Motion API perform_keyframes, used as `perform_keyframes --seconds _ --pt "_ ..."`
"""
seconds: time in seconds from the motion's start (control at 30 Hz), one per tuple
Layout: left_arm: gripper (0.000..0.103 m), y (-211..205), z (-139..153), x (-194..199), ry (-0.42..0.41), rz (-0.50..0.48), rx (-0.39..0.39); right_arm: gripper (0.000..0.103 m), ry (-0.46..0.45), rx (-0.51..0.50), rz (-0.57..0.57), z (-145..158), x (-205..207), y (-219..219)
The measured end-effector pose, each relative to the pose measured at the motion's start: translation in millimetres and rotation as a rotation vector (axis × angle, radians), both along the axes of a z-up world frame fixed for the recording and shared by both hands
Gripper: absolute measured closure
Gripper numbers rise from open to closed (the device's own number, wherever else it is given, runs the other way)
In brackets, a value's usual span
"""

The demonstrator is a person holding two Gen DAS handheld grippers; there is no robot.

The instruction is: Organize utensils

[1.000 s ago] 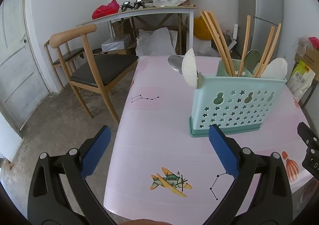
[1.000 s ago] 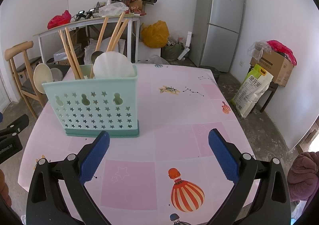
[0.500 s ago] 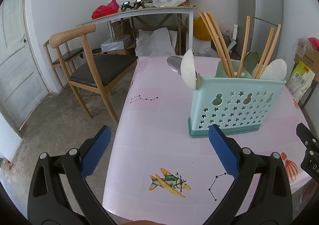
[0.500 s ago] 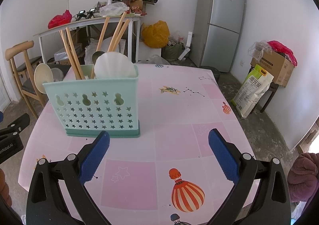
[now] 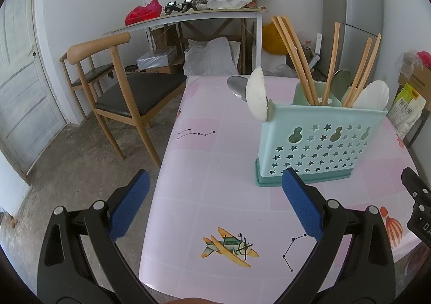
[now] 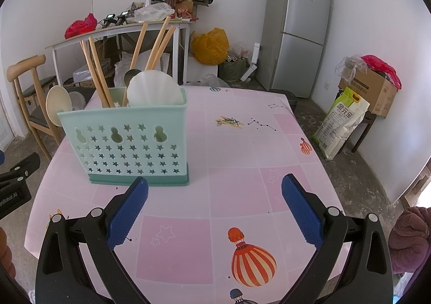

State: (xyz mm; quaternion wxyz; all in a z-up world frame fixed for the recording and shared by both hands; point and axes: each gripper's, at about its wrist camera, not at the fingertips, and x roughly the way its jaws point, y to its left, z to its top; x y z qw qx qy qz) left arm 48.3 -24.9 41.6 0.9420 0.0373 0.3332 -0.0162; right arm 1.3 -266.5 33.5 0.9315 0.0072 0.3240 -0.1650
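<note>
A mint-green utensil holder (image 5: 320,142) with star cut-outs stands on the pink table (image 5: 215,169). Wooden chopsticks (image 5: 296,56), a metal spoon (image 5: 340,80) and white spoons (image 5: 373,95) stick out of it; one white spoon (image 5: 256,97) hangs at its left end. In the right wrist view the same holder (image 6: 126,147) is left of centre, with chopsticks (image 6: 159,42) and a white spoon (image 6: 153,89) in it. My left gripper (image 5: 214,182) is open and empty, near the table's left front corner. My right gripper (image 6: 214,186) is open and empty, just right of the holder.
A wooden chair (image 5: 121,93) stands left of the table. Behind are a cluttered white desk (image 5: 202,14) and a grey fridge (image 6: 299,29). A rice bag (image 6: 342,120) and a cardboard box (image 6: 374,88) sit on the floor to the right.
Both grippers have drawn back slightly from the holder, which looks a little smaller and farther away. Both stay open and empty.
</note>
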Motion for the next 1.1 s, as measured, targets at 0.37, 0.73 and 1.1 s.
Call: perform_keyframes --seconds 0.37,0.73,1.1 --pt "0.008 -0.3 0.3 0.1 -0.001 0.001 0.001 0.006 -0.002 -0.003 0.0 0.3 0.4 0.9" --pt "0.008 0.3 -0.2 1.1 0.0 0.004 0.001 0.006 -0.003 -0.004 0.006 3.1 1.4 2.8" --pt "0.008 3.6 0.4 1.0 0.001 0.007 -0.001 0.006 -0.003 -0.007 0.01 3.1 2.0 3.4"
